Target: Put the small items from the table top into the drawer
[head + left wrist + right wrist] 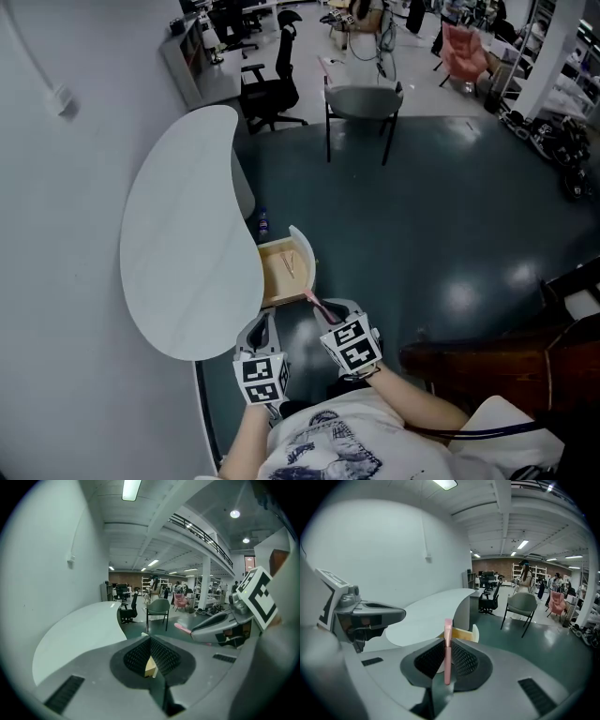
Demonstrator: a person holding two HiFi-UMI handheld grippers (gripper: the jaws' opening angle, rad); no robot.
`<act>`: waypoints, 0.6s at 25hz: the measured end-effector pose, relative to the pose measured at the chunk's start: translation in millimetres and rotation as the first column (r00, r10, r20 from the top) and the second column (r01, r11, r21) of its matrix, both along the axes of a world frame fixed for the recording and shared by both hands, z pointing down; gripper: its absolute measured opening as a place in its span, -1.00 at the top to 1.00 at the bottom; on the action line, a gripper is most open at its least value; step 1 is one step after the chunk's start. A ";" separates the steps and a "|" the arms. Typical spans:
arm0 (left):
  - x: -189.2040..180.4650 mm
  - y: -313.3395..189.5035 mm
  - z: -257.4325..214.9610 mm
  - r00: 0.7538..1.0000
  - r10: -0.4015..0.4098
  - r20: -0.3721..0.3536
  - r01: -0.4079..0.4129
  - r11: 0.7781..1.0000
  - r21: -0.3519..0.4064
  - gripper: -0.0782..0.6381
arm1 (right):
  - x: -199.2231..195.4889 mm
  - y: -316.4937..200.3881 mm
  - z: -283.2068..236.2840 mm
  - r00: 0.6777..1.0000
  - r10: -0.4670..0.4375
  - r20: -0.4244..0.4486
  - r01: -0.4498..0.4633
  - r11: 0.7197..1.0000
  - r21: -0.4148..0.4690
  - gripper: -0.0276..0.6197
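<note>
The pink stick (312, 300) is pinched in your right gripper (321, 309), just short of the near corner of the open drawer (277, 279). In the head view the drawer stands pulled out from under the white table top (178, 234), and one thin item (289, 265) already lies on its wooden floor. Your left gripper (265, 326) hangs close beside the right one, at the table's near edge.

In the left gripper view your left gripper (150, 641) has its jaws pressed together with nothing between them, and a sliver of the drawer's pale wood (150, 667) shows past them. The right gripper (211, 631) lies off to the right with the tip of the pink stick (182, 628) poking forward. Keep this empty claw wide of the drawer front, so you do not nudge it shut.

In the right gripper view the jaws of your right gripper (447, 641) are closed on the pink stick (448, 648). It stands between the pads with its end above them, lined up with the drawer (461, 633) ahead. The step in hand looks like the carry to the drawer. Bring the stick's end over the side wall and above the wooden floor, and dip it low. Part the jaws only once the whole stick is inside the walls, so it drops flat and does not tip out over the rim
</note>
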State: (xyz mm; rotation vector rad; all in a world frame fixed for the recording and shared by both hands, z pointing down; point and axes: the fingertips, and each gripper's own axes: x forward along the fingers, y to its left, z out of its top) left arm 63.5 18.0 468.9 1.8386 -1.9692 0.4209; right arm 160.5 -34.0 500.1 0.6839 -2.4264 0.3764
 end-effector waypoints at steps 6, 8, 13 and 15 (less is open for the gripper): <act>36.6 -18.2 7.3 1.000 -0.004 0.008 0.004 1.000 -0.012 0.72 | 36.8 -18.5 5.3 1.000 0.006 0.011 -0.005 1.000 -0.025 0.73; 48.0 -22.7 9.6 1.000 -0.006 0.014 0.006 1.000 -0.016 0.72 | 47.7 -24.5 10.2 1.000 0.008 0.017 -0.008 1.000 -0.028 0.73; 54.3 -21.7 15.4 0.999 -0.016 0.029 0.018 0.999 -0.049 0.72 | 52.2 -25.8 18.5 0.999 -0.001 0.035 0.003 0.998 -0.057 0.73; 52.6 -23.8 16.7 0.999 -0.021 0.033 0.023 0.998 -0.065 0.72 | 52.2 -29.4 21.7 0.999 0.000 0.041 0.003 0.997 -0.073 0.73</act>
